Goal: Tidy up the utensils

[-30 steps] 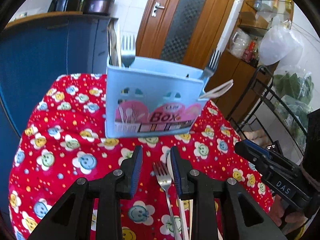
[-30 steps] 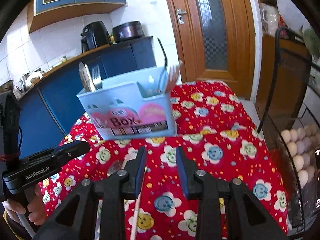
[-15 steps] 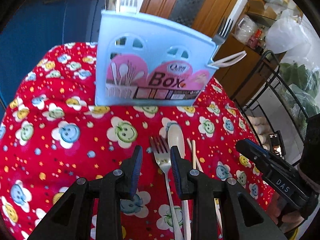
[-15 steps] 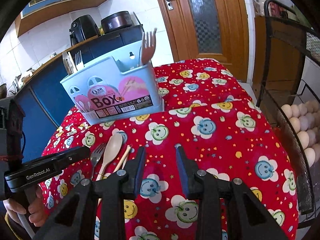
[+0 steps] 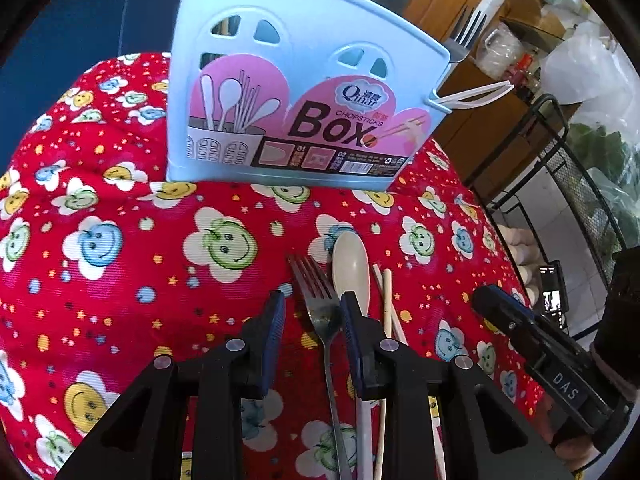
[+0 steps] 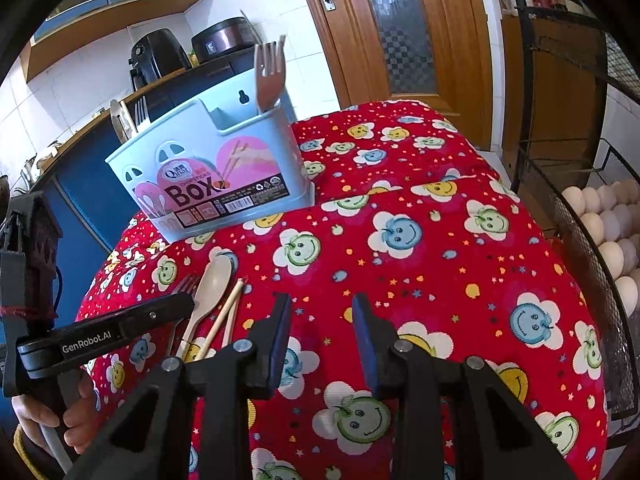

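On the red smiley-print cloth (image 5: 120,280) a metal fork (image 5: 320,312), a pale spoon (image 5: 351,268) and a pair of chopsticks (image 5: 386,300) lie side by side, handles toward the camera. The left gripper (image 5: 312,316) hangs low over them with its fingers spread, holding nothing; the fork's head lies between the two blue pads (image 5: 276,320), and the right-hand finger sits over the spoon's neck. Whether the fingers touch the cloth cannot be told.

Beyond the loose pieces stands the light-blue box (image 5: 304,80), upright, its pink "Box" label facing the camera. A grey fork (image 5: 466,36) rises from its right end, and a white plastic piece (image 5: 476,94) pokes sideways from that same end.

From the right wrist camera, the right gripper (image 6: 322,328) hovers over bare cloth (image 6: 440,248) with its fingers apart and nothing between them, well to the right of the spoon (image 6: 212,284), the chopsticks (image 6: 224,316) and the half-hidden fork (image 6: 182,284). The left gripper (image 6: 120,326) crosses over their handles. In the box (image 6: 216,172), a pinkish fork (image 6: 270,72) stands in the right compartment and metal cutlery (image 6: 128,120) at the far left end. A wire rack of eggs (image 6: 604,232) stands beside the table.
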`<move>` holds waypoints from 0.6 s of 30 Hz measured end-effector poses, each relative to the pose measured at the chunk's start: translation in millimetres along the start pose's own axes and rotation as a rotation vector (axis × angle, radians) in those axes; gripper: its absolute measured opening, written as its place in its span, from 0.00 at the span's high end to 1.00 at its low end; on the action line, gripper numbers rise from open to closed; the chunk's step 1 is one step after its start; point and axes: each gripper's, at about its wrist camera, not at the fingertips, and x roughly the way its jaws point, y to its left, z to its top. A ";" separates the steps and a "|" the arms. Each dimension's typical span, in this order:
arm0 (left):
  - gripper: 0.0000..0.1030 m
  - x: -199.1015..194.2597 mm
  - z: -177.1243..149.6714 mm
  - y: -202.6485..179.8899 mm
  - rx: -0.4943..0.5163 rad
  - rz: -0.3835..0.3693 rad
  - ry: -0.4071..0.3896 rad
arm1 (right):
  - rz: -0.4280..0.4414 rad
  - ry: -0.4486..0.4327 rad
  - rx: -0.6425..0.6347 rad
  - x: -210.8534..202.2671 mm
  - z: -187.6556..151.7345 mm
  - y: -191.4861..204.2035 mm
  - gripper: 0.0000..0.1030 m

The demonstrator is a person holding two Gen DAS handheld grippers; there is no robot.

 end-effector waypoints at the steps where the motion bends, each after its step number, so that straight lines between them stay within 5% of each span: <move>1: 0.72 0.9 0.1 -0.5 0.000 -0.001 -0.002 | 0.000 0.001 0.001 0.5 -0.2 -0.7 0.67; 11: 0.77 -1.3 1.2 6.2 -0.040 -0.051 -0.024 | 0.004 0.006 0.008 3.3 -1.4 -3.1 0.67; 18: 0.77 -16.6 -0.1 8.3 -0.018 0.032 -0.088 | 0.016 0.003 -0.013 2.3 3.2 5.2 0.67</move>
